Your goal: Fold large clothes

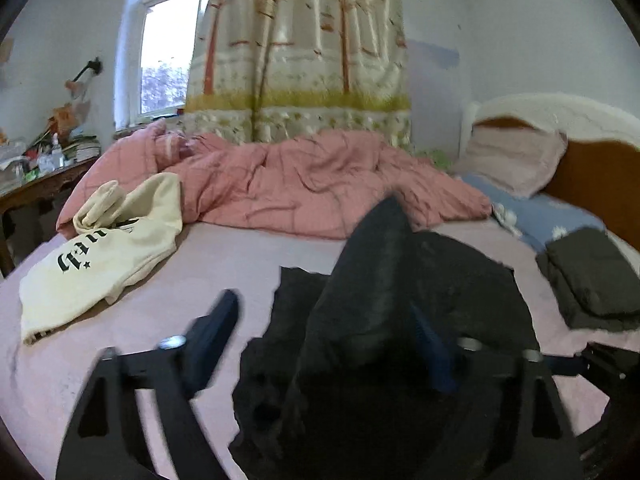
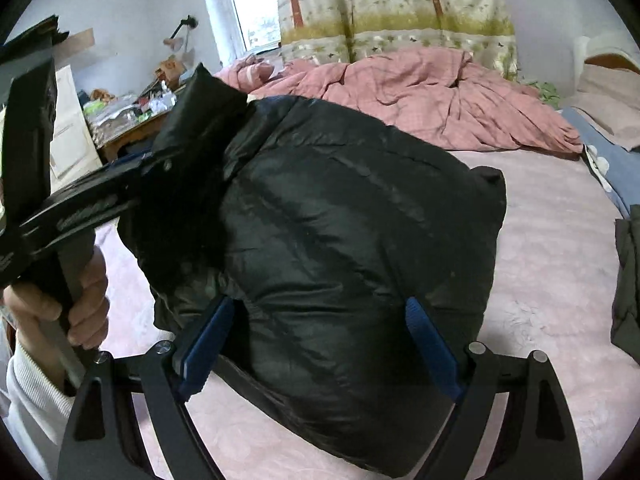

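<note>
A black puffy jacket sits bundled on the pink bed sheet. My right gripper is shut on it, its blue pads pressed into the sides of the wide bundle. In the left wrist view the same jacket rises in a peak between the fingers of my left gripper. That gripper stands open: its left finger is clear of the fabric, with sheet showing in the gap. The jacket covers much of its right finger. In the right wrist view a person's hand holds the left gripper at the jacket's upper left corner.
A cream hoodie with black lettering lies at the bed's left. A crumpled pink quilt fills the far side. A folded dark grey garment lies at the right, near the pillows and headboard. A cluttered table stands left.
</note>
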A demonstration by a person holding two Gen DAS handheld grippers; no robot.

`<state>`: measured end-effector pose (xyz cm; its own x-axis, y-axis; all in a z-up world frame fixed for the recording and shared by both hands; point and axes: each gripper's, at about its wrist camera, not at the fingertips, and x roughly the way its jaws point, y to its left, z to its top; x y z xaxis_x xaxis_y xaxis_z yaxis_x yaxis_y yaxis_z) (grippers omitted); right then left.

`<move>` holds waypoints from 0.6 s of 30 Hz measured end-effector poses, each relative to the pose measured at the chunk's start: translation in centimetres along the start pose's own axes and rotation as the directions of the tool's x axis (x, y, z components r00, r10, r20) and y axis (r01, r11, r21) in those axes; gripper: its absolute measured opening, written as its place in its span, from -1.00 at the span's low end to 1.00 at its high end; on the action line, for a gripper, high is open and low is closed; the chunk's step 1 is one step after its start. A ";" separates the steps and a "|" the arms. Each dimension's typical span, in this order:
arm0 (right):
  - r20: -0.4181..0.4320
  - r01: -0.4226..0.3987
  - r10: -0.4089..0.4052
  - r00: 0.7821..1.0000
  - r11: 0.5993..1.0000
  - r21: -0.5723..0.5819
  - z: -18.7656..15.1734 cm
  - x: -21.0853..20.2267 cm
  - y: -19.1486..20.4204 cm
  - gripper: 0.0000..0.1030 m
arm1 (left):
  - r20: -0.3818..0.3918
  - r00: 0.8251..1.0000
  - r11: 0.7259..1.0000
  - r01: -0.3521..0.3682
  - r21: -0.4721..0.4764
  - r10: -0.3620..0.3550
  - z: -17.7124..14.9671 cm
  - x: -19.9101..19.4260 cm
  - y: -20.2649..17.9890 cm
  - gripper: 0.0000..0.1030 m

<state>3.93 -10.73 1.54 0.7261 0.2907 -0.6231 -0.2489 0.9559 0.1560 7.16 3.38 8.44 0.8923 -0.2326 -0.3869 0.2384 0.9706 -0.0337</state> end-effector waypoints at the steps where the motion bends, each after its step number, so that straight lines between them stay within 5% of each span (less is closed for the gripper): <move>1: -0.001 0.006 -0.006 1.000 1.000 -0.018 -0.1 0.0 0.3 0.73 | 0.017 1.000 0.999 0.026 -0.020 -0.026 -0.2 -0.2 0.5 0.25; 3: -0.006 0.015 -0.015 1.000 0.999 -0.039 -0.1 0.3 0.9 0.73 | 0.031 0.999 0.998 0.042 -0.055 -0.040 -0.3 -0.6 1.4 0.22; 8: 0.023 0.057 -0.056 0.998 0.997 -0.042 -0.2 -0.2 2.0 0.73 | -0.038 0.998 0.998 0.044 -0.039 -0.045 -0.8 -0.1 1.6 -0.53; 14: 0.079 0.169 -0.164 0.983 0.983 -0.070 -0.2 -0.7 3.6 0.73 | -0.122 0.992 0.999 -0.032 -0.027 0.029 -2.4 1.7 1.6 -0.58; 18: 0.146 0.303 -0.290 0.946 0.951 -0.069 -0.2 -1.7 4.3 0.73 | -0.199 0.979 0.996 -0.063 -0.070 0.047 -4.0 2.9 2.4 -0.58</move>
<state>1.52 -7.09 3.15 0.8523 0.0035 -0.5231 -0.0612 0.9938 -0.0931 8.76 5.30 3.58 0.8081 -0.1693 -0.5641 0.1546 0.9852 -0.0741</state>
